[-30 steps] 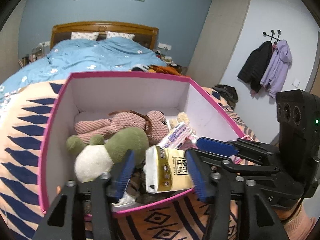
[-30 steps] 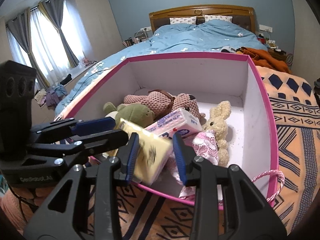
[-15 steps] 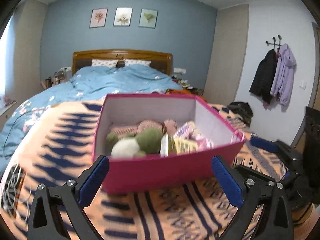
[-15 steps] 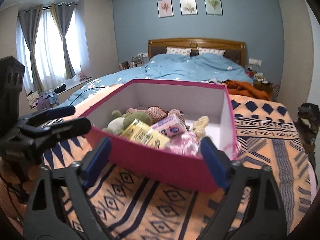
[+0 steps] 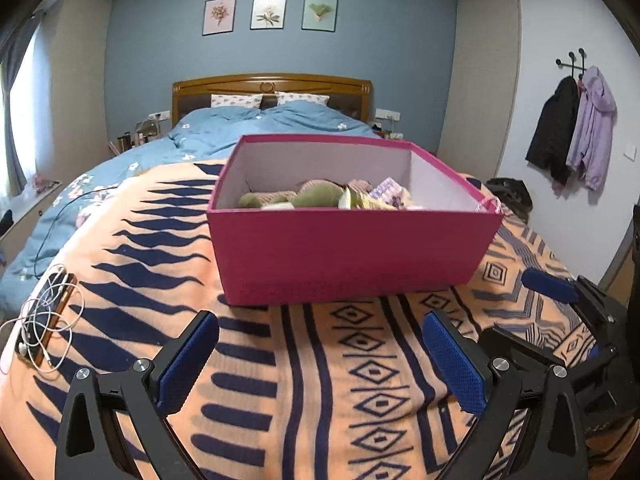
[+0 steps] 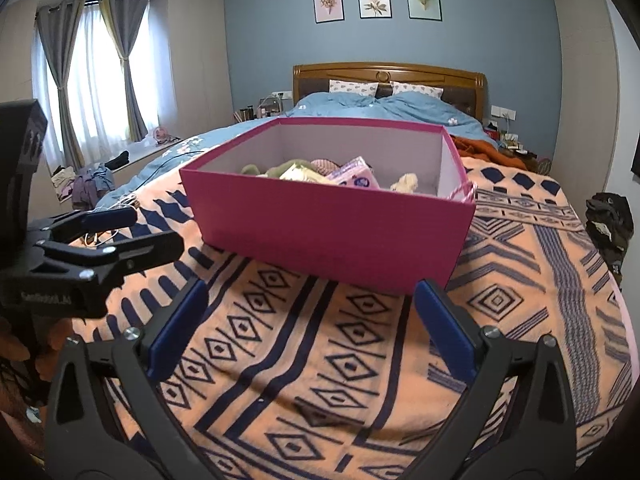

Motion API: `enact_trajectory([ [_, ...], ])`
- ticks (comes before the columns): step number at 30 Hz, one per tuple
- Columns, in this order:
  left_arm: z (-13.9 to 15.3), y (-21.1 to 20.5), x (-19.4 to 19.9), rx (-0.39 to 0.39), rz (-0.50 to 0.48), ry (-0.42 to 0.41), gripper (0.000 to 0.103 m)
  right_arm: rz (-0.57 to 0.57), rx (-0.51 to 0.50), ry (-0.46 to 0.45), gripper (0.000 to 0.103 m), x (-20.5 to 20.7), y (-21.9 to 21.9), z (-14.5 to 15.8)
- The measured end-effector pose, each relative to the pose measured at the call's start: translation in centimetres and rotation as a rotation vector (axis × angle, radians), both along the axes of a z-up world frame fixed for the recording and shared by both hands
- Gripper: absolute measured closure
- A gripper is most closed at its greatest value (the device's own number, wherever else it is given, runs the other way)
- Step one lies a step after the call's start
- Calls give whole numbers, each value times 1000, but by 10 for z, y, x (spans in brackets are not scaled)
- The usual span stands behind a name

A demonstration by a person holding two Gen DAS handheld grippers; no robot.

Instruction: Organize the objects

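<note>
Pink box [image 5: 352, 256] sits centre frame on the patterned blanket [image 5: 332, 380], holding plush toys [image 5: 320, 196]. Left gripper [image 5: 320, 356] and right gripper [image 6: 310, 328] jaws, just opened, stand wide, empty, below it.

The only lettering is a pale embossed brand mark on the black body of the left hand-held gripper [image 6: 92, 236], seen at the left edge of the right wrist view; its letters are too blurred to read. The packets in the pink box [image 6: 332, 228] show printing too small to read.
</note>
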State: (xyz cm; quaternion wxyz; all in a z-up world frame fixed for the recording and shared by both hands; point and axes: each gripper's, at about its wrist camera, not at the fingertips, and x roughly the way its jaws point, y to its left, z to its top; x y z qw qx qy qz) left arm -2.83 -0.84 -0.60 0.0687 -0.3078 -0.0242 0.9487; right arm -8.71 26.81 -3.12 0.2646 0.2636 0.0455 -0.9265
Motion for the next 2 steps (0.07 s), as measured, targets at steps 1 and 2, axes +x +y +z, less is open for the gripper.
enact_trajectory([
  [1, -1, 0, 1, 0, -1, -5, 0, -2, -1, -2, 0, 1, 1, -1],
  [2, -1, 0, 1, 4, 2, -12, 0, -3, -1, -4, 0, 1, 1, -2],
])
